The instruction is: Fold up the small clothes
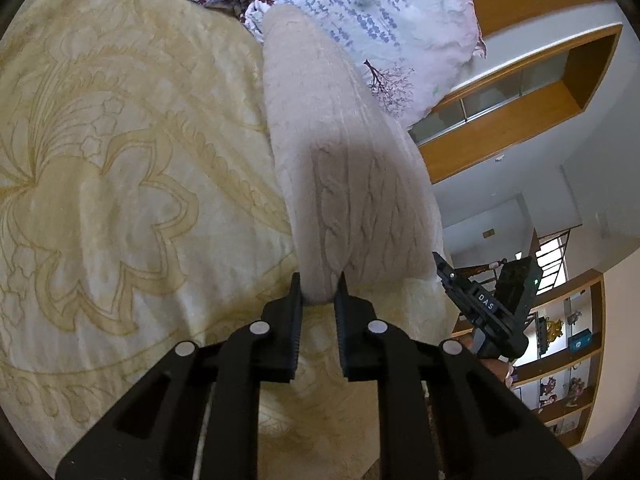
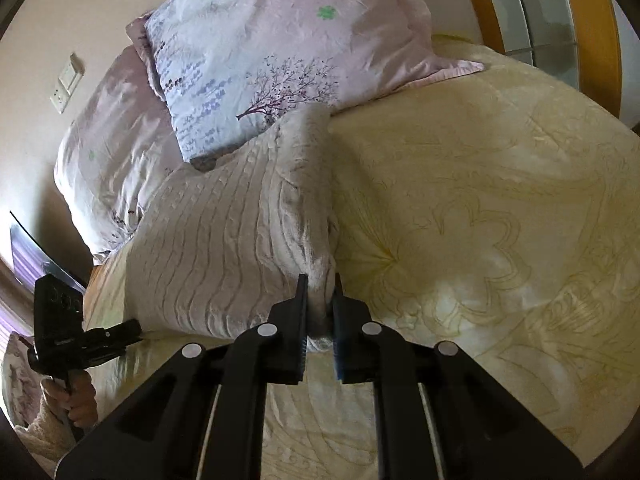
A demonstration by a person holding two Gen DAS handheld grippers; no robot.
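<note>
Both tongs, left and right, pinch the knit sweater; only right view shows pillows.

bed: pale yellow floral cover | pillows: pink-lilac, printed, at the head | wall: cream, with switch plate | headboard: orange wood | shelves: wooden, holding figurines | light: soft daylight
</note>
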